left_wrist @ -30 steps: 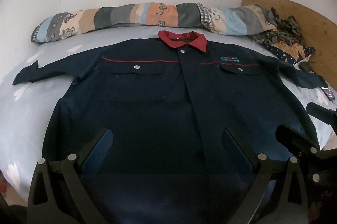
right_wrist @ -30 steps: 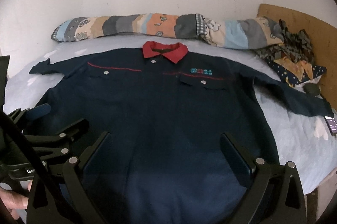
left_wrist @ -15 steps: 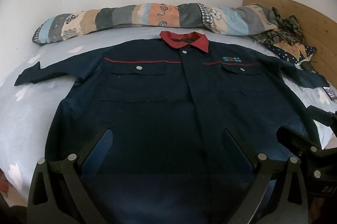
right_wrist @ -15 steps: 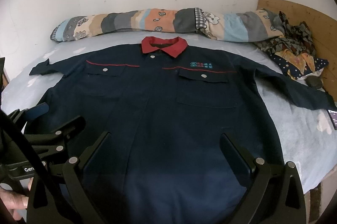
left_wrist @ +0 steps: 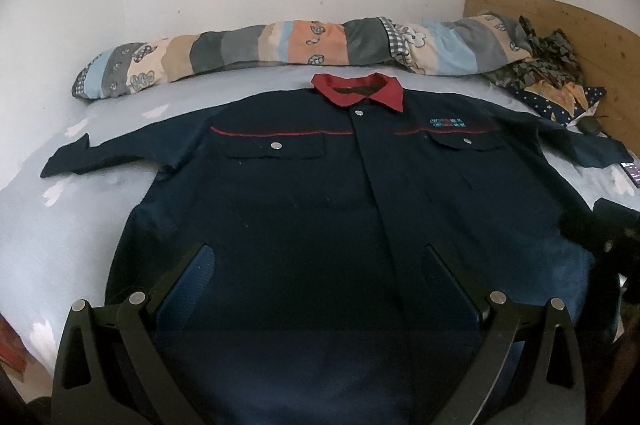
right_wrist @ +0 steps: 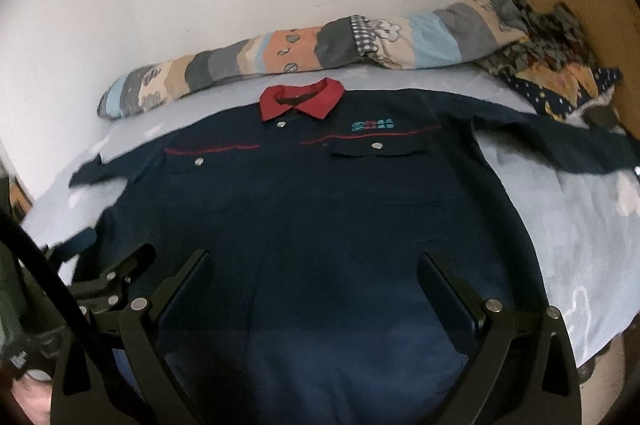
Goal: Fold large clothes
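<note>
A large navy work jacket [left_wrist: 320,193] [right_wrist: 312,209] with a red collar [left_wrist: 360,91] [right_wrist: 302,99] lies flat and face up on the bed, both sleeves spread out to the sides. My left gripper [left_wrist: 320,261] hovers open above the jacket's lower hem area, nothing between its fingers. My right gripper [right_wrist: 316,265] is likewise open over the lower front. The right gripper shows blurred at the right edge of the left wrist view, and the left gripper [right_wrist: 116,277] shows at the lower left of the right wrist view.
A pale blue sheet [left_wrist: 60,225] covers the bed. A long patchwork quilt roll [left_wrist: 304,43] lies along the white wall. Crumpled patterned cloth [left_wrist: 548,73] sits by the wooden headboard [left_wrist: 580,25] at right. A phone [left_wrist: 632,171] lies near the right sleeve end.
Both grippers stayed open. The right wrist view has swung and tilted, so the jacket now sits skewed and blurred in it. The left view rose slightly.
</note>
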